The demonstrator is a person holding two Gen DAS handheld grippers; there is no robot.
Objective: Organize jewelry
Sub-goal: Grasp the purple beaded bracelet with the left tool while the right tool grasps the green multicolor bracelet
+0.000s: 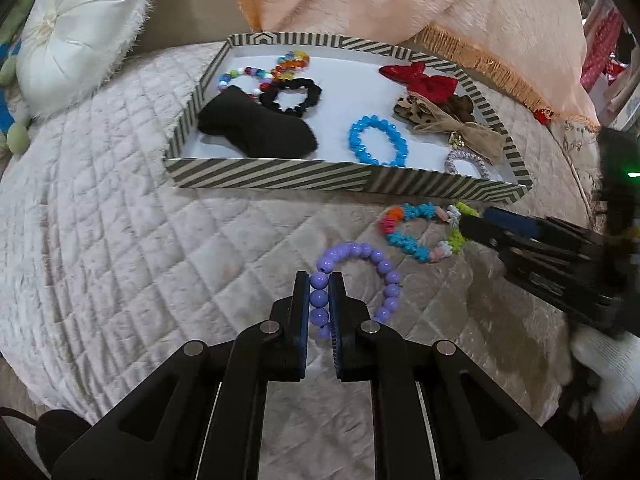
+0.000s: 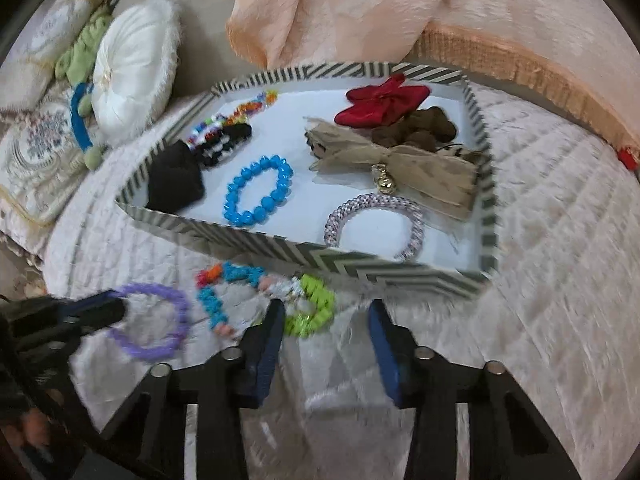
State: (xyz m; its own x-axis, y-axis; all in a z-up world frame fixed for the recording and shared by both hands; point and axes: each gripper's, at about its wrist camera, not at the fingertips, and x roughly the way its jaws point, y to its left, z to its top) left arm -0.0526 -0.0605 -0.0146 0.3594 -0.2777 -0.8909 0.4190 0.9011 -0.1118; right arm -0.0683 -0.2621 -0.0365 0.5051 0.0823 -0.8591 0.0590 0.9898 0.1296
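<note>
Left wrist view: left gripper (image 1: 319, 292) clamps purple bead bracelet (image 1: 362, 256); any writing unreadable.

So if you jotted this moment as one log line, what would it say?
left gripper: shut on purple bead bracelet | right gripper: open at multicolour bracelet | striped tray: both bracelets outside

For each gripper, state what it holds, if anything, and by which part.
The left gripper clamps the purple bead bracelet on the beads at its near side. The right gripper holds nothing; its jaws stand apart beside the multicoloured bracelet.
</note>
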